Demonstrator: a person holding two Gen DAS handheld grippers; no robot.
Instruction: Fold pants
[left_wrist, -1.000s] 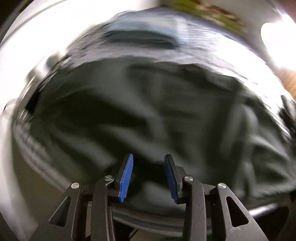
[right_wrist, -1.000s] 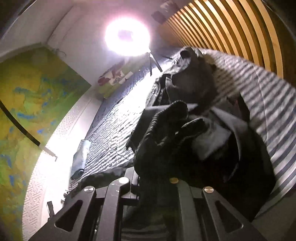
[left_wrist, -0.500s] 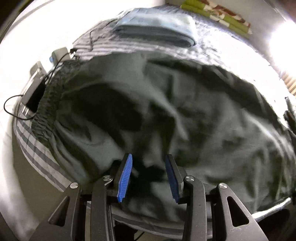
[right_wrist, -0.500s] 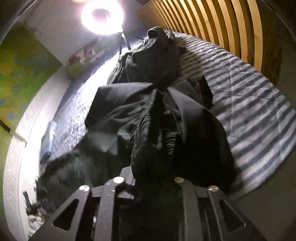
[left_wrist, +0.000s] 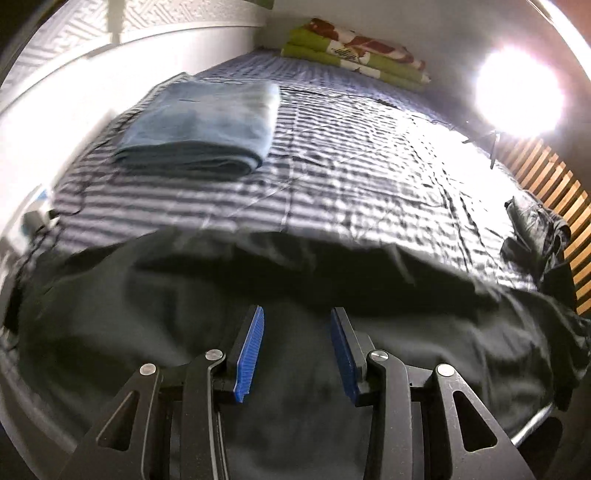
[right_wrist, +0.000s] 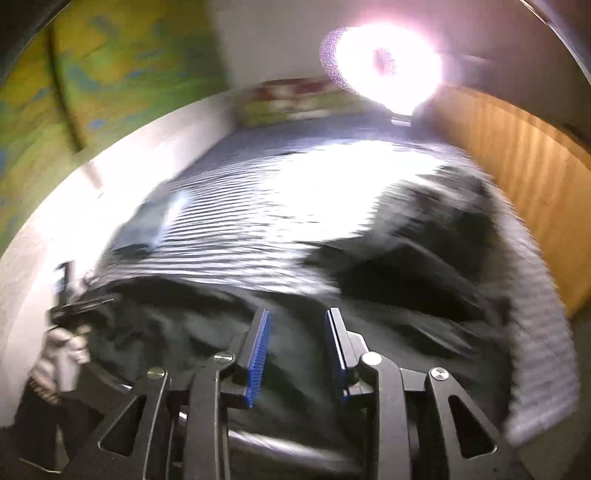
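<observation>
Left gripper jaws part-open, nothing pinched | right gripper jaws opening, empty (just above cloth) | black pants spread across lower frame on striped bedspread, likely flattened for folding

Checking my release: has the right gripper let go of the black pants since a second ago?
Yes. The right gripper held bunched black pants earlier; now its jaws are opening with nothing between them, and the pants lie spread on the striped bedspread.

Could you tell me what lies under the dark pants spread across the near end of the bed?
The dark pants lie on the striped bedcover, which shows bare beyond their far edge. Whatever sits beneath the fabric itself is covered and cannot be seen.
</observation>
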